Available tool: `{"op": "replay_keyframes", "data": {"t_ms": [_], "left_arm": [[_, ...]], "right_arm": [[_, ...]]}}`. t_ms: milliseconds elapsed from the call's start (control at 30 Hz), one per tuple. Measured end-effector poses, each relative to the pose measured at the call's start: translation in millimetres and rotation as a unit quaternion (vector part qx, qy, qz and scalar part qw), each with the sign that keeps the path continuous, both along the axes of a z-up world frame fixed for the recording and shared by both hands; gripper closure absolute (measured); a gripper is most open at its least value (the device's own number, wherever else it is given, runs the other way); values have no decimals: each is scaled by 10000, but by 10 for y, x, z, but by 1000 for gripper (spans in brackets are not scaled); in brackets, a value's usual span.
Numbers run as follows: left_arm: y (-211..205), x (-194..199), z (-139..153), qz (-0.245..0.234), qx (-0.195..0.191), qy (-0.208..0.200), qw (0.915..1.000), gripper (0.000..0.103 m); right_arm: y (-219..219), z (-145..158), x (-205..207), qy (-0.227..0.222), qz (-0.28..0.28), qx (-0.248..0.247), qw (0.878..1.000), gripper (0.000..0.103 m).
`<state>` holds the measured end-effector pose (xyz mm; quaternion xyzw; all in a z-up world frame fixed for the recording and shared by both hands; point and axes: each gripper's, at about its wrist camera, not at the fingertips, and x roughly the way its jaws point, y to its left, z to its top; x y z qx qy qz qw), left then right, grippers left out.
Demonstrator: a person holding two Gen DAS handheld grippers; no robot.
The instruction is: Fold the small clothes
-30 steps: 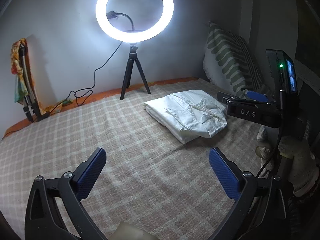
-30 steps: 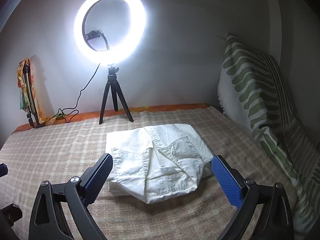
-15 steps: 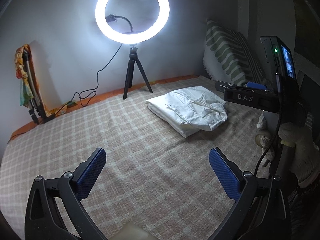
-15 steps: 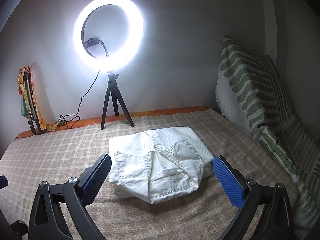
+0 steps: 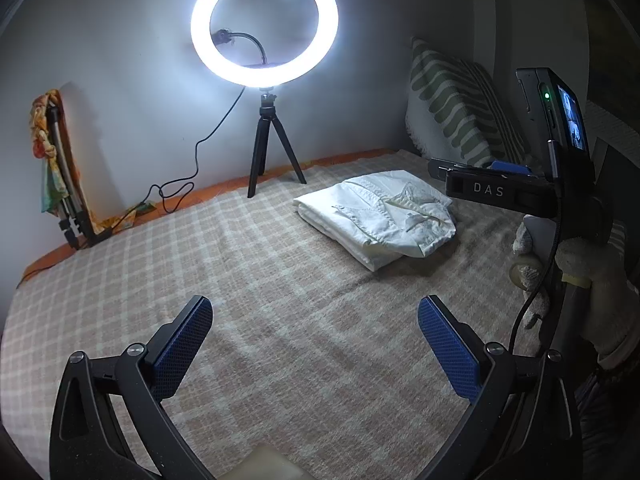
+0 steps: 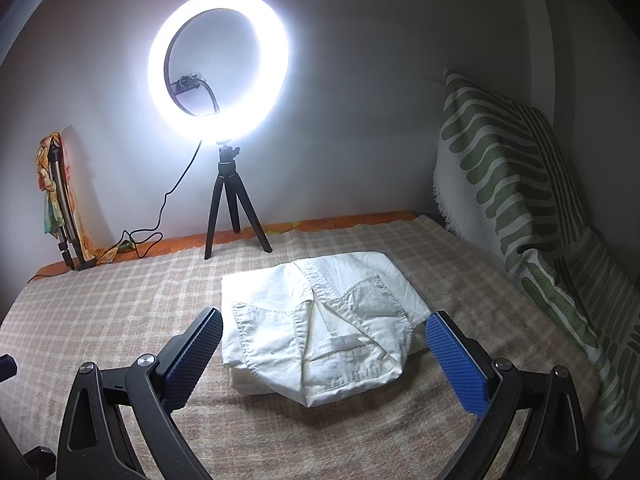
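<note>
The white shorts (image 6: 320, 328) lie folded on the checked blanket (image 5: 280, 320), near the striped pillow (image 6: 512, 184). The right gripper (image 6: 324, 352) hangs spread just before them, empty. The left gripper (image 5: 316, 344) is spread too, well apart from them, over bare blanket.

- A home bedroom, used as a filming corner.
- A bed (image 6: 120, 320) under a checked beige blanket.
- A green-patterned pillow (image 6: 504, 184) against the wall.
- A lit ring light (image 5: 264, 22) on a small tripod (image 5: 272, 148).
</note>
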<state>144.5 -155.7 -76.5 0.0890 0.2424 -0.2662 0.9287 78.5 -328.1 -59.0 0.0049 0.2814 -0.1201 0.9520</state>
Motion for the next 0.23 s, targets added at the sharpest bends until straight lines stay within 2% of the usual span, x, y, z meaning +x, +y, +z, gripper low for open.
{"op": "replay_keyframes", "data": {"t_ms": [233], "left_arm": [[47,-17,12,36,-25,-15,10000,1]], "right_arm": [[31,-21,-10,9,-9,25,10000,0]]}}
